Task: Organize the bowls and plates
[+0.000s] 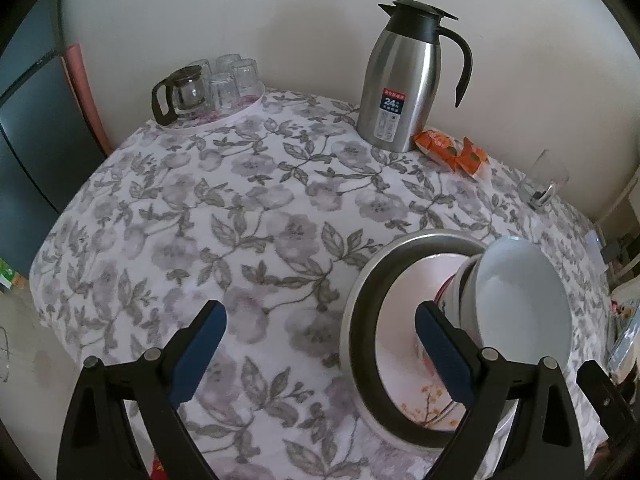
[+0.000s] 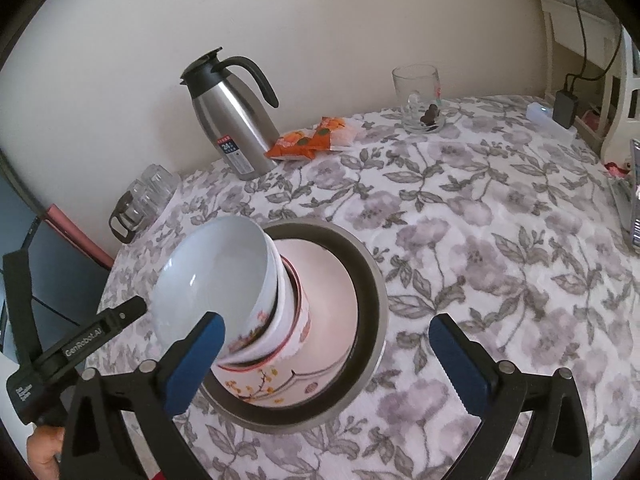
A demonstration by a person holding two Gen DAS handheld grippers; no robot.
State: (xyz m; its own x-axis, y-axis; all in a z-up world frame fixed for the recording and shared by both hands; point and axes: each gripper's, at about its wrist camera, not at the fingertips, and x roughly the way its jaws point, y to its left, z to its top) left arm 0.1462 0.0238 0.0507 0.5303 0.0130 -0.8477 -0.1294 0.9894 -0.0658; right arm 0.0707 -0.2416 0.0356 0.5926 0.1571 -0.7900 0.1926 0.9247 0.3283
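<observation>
Nearest the left wrist camera, the left gripper (image 1: 320,336) stands wide with nothing between its blue pads; its right finger (image 1: 444,348) sits in front of the stack without pressing on it. Just beyond, on the floral tablecloth (image 1: 240,208), lies a dark-rimmed metal plate (image 1: 366,320) carrying a flowered plate (image 1: 400,312) and, on that, a stack of bowls (image 1: 520,300), the top one plain white and glossy inside. Glazed ware of this kind is likely stiff, fairly heavy, slippery and chippable (a rim pinch seems the safest hold).

From the right wrist, the right gripper (image 2: 326,344) is likewise spread wide and empty, its left finger (image 2: 196,356) in front of the bowl stack (image 2: 224,280), which appears to lean towards the camera's left. The bowls' outsides show red bands and floral decoration, and the flowered plate (image 2: 332,312) beneath has yellow blossoms. The nested pile would probably shift if lifted from the top bowl alone, so taking hold low, or one bowl at a time, looks wiser.
</observation>
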